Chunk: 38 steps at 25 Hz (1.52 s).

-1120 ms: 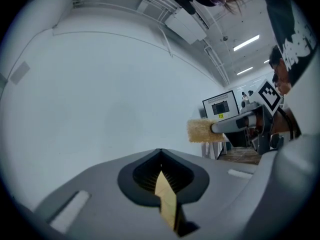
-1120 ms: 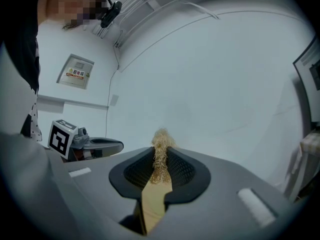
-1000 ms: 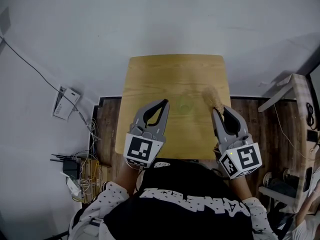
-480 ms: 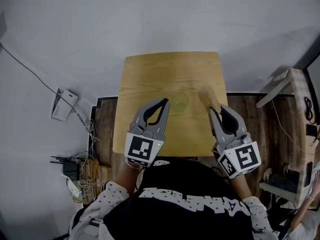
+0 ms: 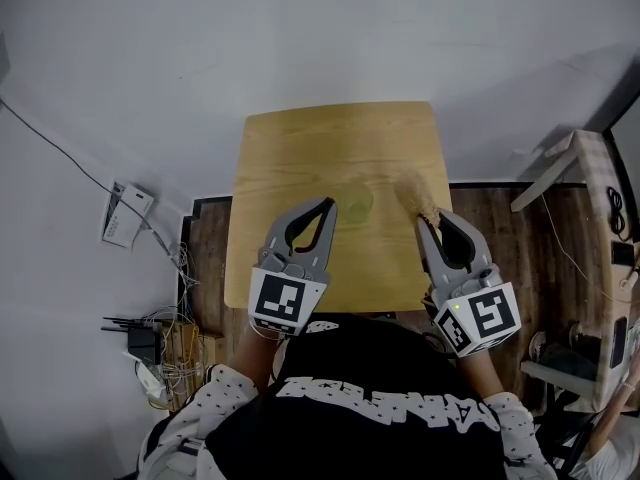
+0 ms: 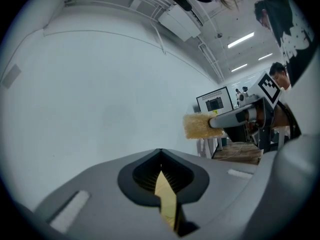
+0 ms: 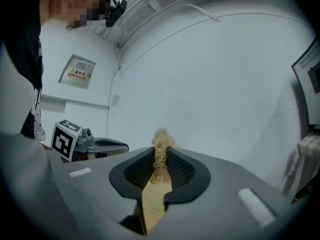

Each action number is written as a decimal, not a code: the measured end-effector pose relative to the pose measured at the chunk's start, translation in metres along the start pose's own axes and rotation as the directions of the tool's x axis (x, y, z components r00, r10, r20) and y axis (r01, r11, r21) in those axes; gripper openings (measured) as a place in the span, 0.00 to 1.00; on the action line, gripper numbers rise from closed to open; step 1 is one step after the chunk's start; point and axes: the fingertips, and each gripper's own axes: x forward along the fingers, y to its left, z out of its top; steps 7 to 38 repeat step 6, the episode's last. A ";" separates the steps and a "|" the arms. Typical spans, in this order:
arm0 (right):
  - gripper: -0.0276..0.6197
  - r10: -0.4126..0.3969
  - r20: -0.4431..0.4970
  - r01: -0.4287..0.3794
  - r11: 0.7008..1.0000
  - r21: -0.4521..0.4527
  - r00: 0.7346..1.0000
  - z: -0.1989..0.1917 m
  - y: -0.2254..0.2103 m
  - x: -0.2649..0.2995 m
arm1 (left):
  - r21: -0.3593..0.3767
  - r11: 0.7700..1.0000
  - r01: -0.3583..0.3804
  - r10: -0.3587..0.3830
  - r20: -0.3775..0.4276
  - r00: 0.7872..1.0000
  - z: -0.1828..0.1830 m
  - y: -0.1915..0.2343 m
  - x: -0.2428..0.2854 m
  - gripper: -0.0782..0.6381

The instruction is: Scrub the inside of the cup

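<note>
While the left gripper (image 5: 328, 208) has jaws closed on nothing, right gripper (image 5: 432, 220) jaws clamp a scrub brush (image 5: 412, 192); clear cup (image 5: 360, 205) stands mid-bench (image 5: 300, 148), between both tips.

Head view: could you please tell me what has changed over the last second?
Very little. The table, cup and floor sit slightly further left in the picture, so the camera seems to have shifted. Nothing was taken or let go: the right gripper still clamps the brush, the left gripper stays shut and empty.
</note>
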 end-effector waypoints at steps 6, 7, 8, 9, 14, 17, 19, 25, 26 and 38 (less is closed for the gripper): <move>0.17 0.002 0.001 -0.002 1.000 -0.002 1.000 0.000 0.000 0.001 | -0.002 1.000 0.001 -0.001 -0.003 1.000 -0.002 0.000 0.001 0.11; 0.17 0.002 0.001 -0.002 1.000 -0.002 1.000 0.000 0.000 0.001 | -0.002 1.000 0.001 -0.001 -0.003 1.000 -0.002 0.000 0.001 0.11; 0.17 0.002 0.001 -0.002 1.000 -0.002 1.000 0.000 0.000 0.001 | -0.002 1.000 0.001 -0.001 -0.003 1.000 -0.002 0.000 0.001 0.11; 0.17 0.002 0.001 -0.002 1.000 -0.002 1.000 0.000 0.000 0.001 | -0.002 1.000 0.001 -0.001 -0.003 1.000 -0.002 0.000 0.001 0.11; 0.17 0.002 0.001 -0.002 1.000 -0.002 1.000 0.000 0.000 0.001 | -0.002 1.000 0.001 -0.001 -0.003 1.000 -0.002 0.000 0.001 0.11; 0.17 0.002 0.001 -0.002 1.000 -0.002 1.000 0.000 0.000 0.001 | -0.002 1.000 0.001 -0.001 -0.003 1.000 -0.002 0.000 0.001 0.11; 0.17 0.002 0.001 -0.002 1.000 -0.002 1.000 0.000 0.000 0.001 | -0.002 1.000 0.001 -0.001 -0.003 1.000 -0.002 0.000 0.001 0.11; 0.17 0.002 0.001 -0.002 1.000 -0.002 1.000 0.000 0.000 0.001 | -0.002 1.000 0.001 -0.001 -0.003 1.000 -0.002 0.000 0.001 0.11; 0.17 0.002 0.001 -0.002 1.000 -0.002 1.000 0.000 0.000 0.001 | -0.002 1.000 0.001 -0.001 -0.003 1.000 -0.002 0.000 0.001 0.11; 0.17 0.002 0.001 -0.002 1.000 -0.002 1.000 0.000 0.000 0.001 | -0.002 1.000 0.001 -0.001 -0.003 1.000 -0.002 0.000 0.001 0.11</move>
